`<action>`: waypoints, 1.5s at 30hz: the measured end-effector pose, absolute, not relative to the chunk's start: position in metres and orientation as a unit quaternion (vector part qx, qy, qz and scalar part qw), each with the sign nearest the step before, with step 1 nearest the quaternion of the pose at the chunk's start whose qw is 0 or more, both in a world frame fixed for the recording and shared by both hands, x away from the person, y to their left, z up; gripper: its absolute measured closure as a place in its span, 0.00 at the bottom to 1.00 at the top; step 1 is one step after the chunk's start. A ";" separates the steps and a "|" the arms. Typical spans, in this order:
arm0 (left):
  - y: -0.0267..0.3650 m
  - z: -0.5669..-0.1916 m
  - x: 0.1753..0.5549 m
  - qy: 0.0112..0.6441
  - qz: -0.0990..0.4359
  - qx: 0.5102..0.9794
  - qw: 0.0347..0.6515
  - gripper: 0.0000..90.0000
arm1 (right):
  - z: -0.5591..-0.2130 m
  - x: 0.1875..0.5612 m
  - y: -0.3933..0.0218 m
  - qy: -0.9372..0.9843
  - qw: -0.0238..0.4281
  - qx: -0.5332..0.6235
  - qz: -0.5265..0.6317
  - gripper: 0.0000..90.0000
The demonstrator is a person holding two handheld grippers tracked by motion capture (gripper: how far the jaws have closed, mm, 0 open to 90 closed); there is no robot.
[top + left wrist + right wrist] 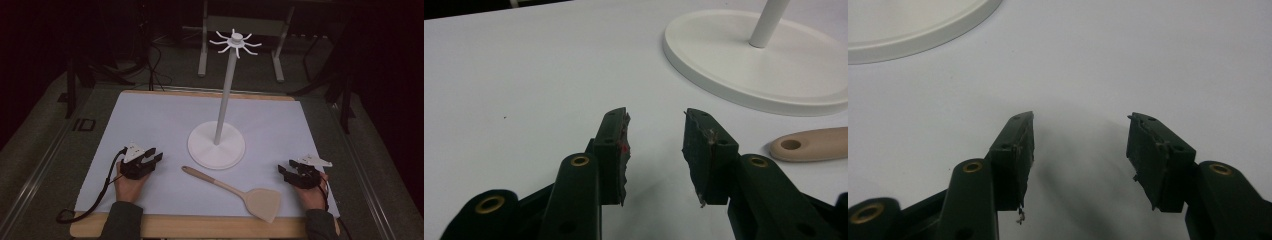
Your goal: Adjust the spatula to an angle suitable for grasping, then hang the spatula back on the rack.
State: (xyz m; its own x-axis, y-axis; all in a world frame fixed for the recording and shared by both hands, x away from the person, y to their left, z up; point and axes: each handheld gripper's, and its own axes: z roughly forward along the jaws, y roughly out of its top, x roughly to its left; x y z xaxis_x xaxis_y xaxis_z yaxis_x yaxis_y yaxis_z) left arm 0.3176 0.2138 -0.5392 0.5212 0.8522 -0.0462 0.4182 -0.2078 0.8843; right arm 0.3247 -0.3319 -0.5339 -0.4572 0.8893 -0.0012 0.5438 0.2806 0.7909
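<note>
- Left claw [156, 156] is resting low on the white mat [150, 120], jaws standing apart with nothing between them; no contact with anything yet.
- Right claw [283, 171] is sitting at the mat's other side, jaws spread wider, gripping nothing.
- Spatula [240, 192] is lying flat between the two claws: handle end [809, 144] just right of and slightly ahead of the left claw, blade nearer the right claw, near the table edge.
- Stand [217, 145] is rising beyond the spatula, ahead of both claws; its base is close to the handle end but apart from it, hook ring [235, 42] up top, empty.
- Step, as I judge it: both claws are waiting at the start; pickup not yet begun. Likely aim is hanging the spatula by its handle hole.
- Next move is calling for the left claw to swing right and close across the handle.
- Writing: none legible on the spatula, stand or mat; a faint mark left of the mat is too dim to read.
</note>
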 end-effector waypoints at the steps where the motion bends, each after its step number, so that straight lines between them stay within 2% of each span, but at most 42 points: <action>1: 0.214 -0.539 0.318 0.429 0.235 0.740 0.461 0.68 | -0.534 0.325 -0.332 0.766 0.230 0.467 0.376 0.49; 16: 0.213 -0.539 0.317 0.428 0.237 0.740 0.461 0.68 | -0.517 0.325 -0.313 0.792 0.213 0.440 0.366 0.49; 27: 0.213 -0.539 0.317 0.429 0.238 0.740 0.460 0.66 | -0.500 0.330 -0.289 0.838 0.178 0.406 0.319 0.63; 38: 0.213 -0.539 0.317 0.429 0.239 0.740 0.459 0.65 | -0.482 0.336 -0.258 0.882 0.155 0.357 0.265 0.64; 45: 0.213 -0.539 0.317 0.430 0.239 0.740 0.459 0.64 | -0.477 0.337 -0.238 0.905 0.138 0.325 0.239 0.71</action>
